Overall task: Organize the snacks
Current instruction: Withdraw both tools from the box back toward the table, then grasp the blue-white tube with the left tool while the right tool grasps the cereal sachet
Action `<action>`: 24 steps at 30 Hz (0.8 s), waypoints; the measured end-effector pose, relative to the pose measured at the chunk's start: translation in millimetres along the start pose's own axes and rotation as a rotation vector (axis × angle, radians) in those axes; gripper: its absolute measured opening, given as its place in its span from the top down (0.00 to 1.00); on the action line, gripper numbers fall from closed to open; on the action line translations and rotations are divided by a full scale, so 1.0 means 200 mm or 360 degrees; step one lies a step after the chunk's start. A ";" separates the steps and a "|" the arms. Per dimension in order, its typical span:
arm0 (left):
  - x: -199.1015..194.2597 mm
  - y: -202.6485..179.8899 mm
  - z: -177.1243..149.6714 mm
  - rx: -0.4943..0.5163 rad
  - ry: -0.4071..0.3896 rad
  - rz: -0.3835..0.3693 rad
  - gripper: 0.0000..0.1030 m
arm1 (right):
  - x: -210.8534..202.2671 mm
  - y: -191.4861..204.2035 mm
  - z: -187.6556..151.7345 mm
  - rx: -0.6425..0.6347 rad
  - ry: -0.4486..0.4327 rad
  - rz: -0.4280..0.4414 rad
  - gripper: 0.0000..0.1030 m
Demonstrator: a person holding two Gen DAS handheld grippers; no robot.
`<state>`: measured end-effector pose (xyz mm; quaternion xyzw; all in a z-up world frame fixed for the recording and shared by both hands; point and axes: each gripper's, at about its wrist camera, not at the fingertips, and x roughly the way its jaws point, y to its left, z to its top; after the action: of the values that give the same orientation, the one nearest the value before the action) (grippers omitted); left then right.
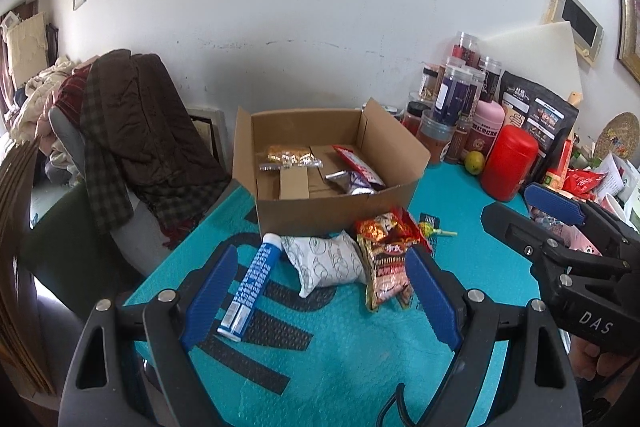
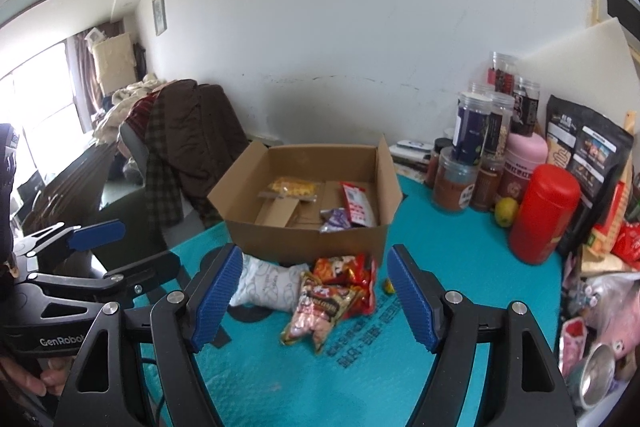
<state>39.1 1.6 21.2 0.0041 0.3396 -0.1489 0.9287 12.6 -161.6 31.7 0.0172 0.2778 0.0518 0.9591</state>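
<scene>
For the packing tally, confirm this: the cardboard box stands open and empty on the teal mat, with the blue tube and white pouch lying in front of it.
Wrong on one count: the cardboard box is not empty. The left wrist view shows several snack packets in it. It does stand open on the teal mat, with the blue tube and white pouch in front.

Plain brown open cardboard box [image 1: 320, 205] on a teal bubble-textured mat with black lettering [image 1: 360, 359]. At the box's near edge: white paisley-print pouch [image 1: 326, 261], blue-and-white tube [image 1: 248, 285], red-gold foil snack packets [image 1: 386, 251].
</scene>
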 end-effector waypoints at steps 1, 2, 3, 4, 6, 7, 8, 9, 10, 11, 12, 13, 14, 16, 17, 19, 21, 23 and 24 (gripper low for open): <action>0.01 0.01 -0.01 -0.0010 0.0013 -0.0005 0.16 | 0.01 0.00 -0.01 0.0004 0.0011 0.0001 0.27; 0.02 0.02 -0.03 -0.0022 0.0026 -0.0011 0.16 | 0.02 0.01 -0.02 0.0007 0.0023 0.0005 0.27; 0.03 0.03 -0.04 -0.0028 0.0034 -0.0015 0.16 | 0.03 0.01 -0.03 0.0009 0.0034 0.0009 0.27; 0.04 0.04 -0.05 -0.0035 0.0042 -0.0018 0.16 | 0.05 0.01 -0.05 0.0017 0.0054 0.0017 0.27; 0.06 0.05 -0.07 -0.0047 0.0054 -0.0016 0.16 | 0.07 0.01 -0.07 0.0030 0.0081 0.0029 0.27; 0.06 0.06 -0.09 -0.0050 0.0055 -0.0015 0.16 | 0.09 0.01 -0.09 0.0038 0.0094 0.0039 0.27; 0.07 0.07 -0.10 -0.0053 0.0062 -0.0011 0.16 | 0.11 0.01 -0.10 0.0046 0.0112 0.0050 0.27; 0.08 0.07 -0.11 -0.0056 0.0070 -0.0007 0.16 | 0.12 0.01 -0.12 0.0052 0.0121 0.0053 0.27; 0.09 0.09 -0.12 -0.0057 0.0073 -0.0009 0.16 | 0.13 0.02 -0.13 0.0058 0.0132 0.0056 0.27; 0.10 0.10 -0.13 -0.0059 0.0079 -0.0009 0.16 | 0.15 0.02 -0.15 0.0062 0.0150 0.0065 0.27; 0.11 0.10 -0.14 -0.0062 0.0088 -0.0010 0.16 | 0.16 0.03 -0.16 0.0063 0.0162 0.0071 0.27; 0.12 0.11 -0.16 -0.0067 0.0101 -0.0013 0.16 | 0.19 0.03 -0.18 0.0062 0.0189 0.0081 0.27; 0.14 0.13 -0.17 -0.0079 0.0114 -0.0020 0.16 | 0.21 0.04 -0.20 0.0065 0.0208 0.0089 0.27; 0.15 0.15 -0.19 -0.0105 0.0130 -0.0035 0.16 | 0.24 0.06 -0.23 0.0075 0.0248 0.0107 0.27; 0.17 0.16 -0.21 -0.0117 0.0142 -0.0044 0.16 | 0.26 0.06 -0.24 0.0079 0.0260 0.0113 0.27; 0.19 0.18 -0.23 -0.0131 0.0163 -0.0044 0.16 | 0.29 0.07 -0.28 0.0090 0.0293 0.0123 0.27; 0.22 0.20 -0.25 -0.0145 0.0184 -0.0040 0.16 | 0.31 0.08 -0.30 0.0096 0.0309 0.0125 0.27; 0.25 0.23 -0.27 -0.0168 0.0210 -0.0035 0.16 | 0.34 0.07 -0.33 0.0111 0.0331 0.0120 0.27; 0.26 0.24 -0.27 -0.0178 0.0220 -0.0034 0.16 | 0.35 0.07 -0.33 0.0114 0.0337 0.0121 0.27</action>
<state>55.5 38.5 -58.2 -0.0412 0.4106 -0.1391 0.9002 35.4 -139.3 -60.3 0.0564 0.3784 0.0797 0.9205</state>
